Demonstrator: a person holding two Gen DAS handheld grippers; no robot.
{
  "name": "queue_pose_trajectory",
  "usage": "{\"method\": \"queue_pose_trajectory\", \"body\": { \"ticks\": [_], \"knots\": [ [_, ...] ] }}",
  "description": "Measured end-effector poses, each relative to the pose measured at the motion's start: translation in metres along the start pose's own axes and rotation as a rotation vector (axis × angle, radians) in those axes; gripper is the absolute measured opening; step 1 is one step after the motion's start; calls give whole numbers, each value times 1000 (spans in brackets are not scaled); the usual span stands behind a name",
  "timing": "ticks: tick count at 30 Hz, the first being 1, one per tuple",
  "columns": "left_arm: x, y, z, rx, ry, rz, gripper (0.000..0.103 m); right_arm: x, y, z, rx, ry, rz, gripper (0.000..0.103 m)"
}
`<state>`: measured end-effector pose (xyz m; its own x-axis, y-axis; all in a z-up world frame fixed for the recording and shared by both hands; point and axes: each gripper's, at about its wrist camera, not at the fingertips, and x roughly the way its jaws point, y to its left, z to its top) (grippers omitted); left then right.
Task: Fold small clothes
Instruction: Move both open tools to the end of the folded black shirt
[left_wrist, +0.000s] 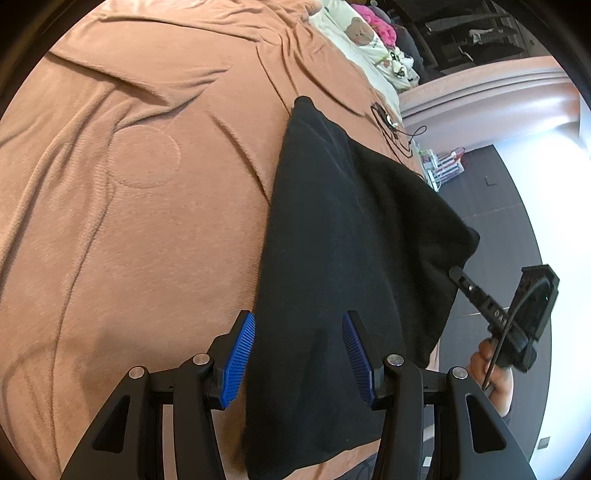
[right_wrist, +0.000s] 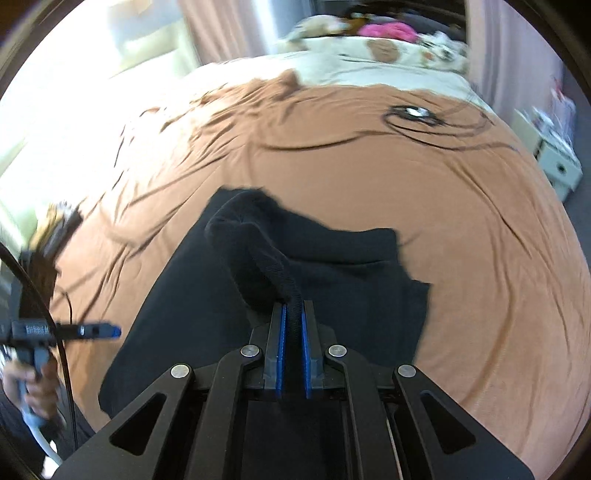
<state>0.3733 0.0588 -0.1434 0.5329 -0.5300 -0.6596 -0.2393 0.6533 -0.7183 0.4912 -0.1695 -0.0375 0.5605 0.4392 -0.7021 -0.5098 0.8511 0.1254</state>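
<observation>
A black garment (left_wrist: 332, 258) lies on the brown blanket (left_wrist: 129, 184) of a bed. In the left wrist view my left gripper (left_wrist: 298, 334) is open, its blue pads (left_wrist: 242, 354) straddling the garment's near part just above it. My right gripper (left_wrist: 456, 275) shows at the right, pinching the garment's edge and lifting it. In the right wrist view the right gripper (right_wrist: 293, 314) is shut on a ribbed black hem (right_wrist: 280, 273), and the lifted part folds over the rest of the garment (right_wrist: 332, 266). The left gripper (right_wrist: 107, 330) shows at the far left.
A black cable with a small device (right_wrist: 413, 114) lies on the blanket beyond the garment. A pile of cream and pink clothes (left_wrist: 369, 37) sits at the bed's far end. The bed edge and dark floor (left_wrist: 498, 206) are to the right. White drawers (right_wrist: 554, 162) stand beside the bed.
</observation>
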Motion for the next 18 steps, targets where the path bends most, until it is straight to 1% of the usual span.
{"method": "queue_pose_trajectory", "body": {
  "ticks": [7,11,14,17,18],
  "knots": [
    [9,-3,0,9,14,17,51,6,-46,0,134,-3,-9,3],
    [12,-5,1,19,20,33,51,15,-60,-5,207,-1,-6,2],
    [14,-4,1,20,25,44,51,27,-72,-12,261,29,14,2],
    [15,-4,-1,27,32,57,51,38,-88,-18,330,57,15,3],
    [15,-3,-1,29,35,60,51,38,-90,-19,344,60,12,8]
  ]
}}
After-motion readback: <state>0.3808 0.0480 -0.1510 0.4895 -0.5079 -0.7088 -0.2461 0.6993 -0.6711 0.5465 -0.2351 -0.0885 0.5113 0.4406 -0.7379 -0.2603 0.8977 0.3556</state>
